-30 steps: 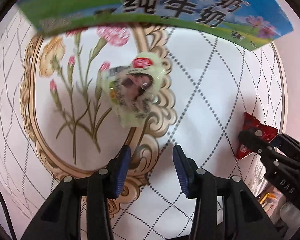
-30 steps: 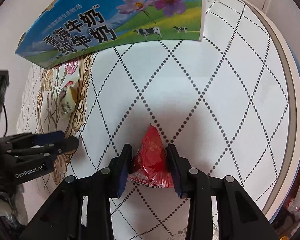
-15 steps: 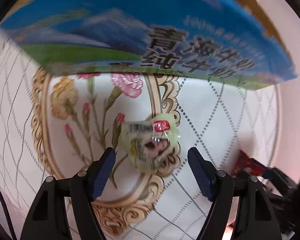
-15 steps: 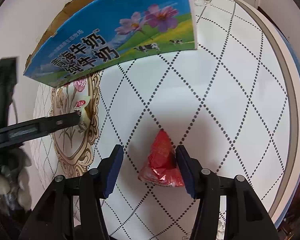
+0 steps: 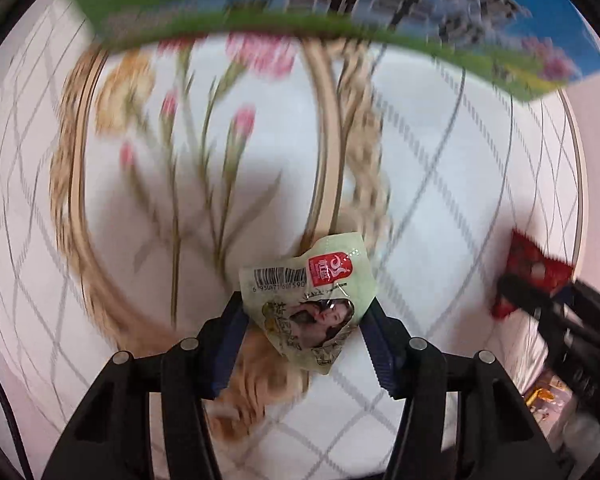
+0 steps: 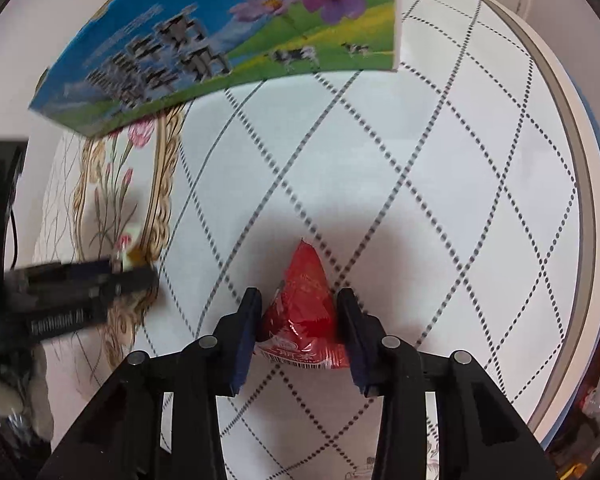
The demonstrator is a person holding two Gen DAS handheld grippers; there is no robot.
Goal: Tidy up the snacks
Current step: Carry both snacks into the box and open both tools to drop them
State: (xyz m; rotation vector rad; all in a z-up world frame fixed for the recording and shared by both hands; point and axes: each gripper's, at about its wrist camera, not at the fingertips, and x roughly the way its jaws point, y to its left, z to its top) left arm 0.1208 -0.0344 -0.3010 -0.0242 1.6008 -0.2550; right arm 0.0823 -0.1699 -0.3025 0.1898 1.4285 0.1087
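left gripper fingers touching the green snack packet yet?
Touching. In the left wrist view both fingers of the left gripper press against the edges of the green snack packet, with no gap visible on either side.

Round table point(image 6: 440, 184), white diamond-patterned floral cloth point(image 5: 452, 168)

On the pale green snack packet point(image 5: 314, 300) we read a barcode with the digits 6 93071 601590 beneath it, at ten o'clock from a red logo whose characters we cannot make out. The milk carton's point(image 6: 220, 48) black print is too blurred to read.
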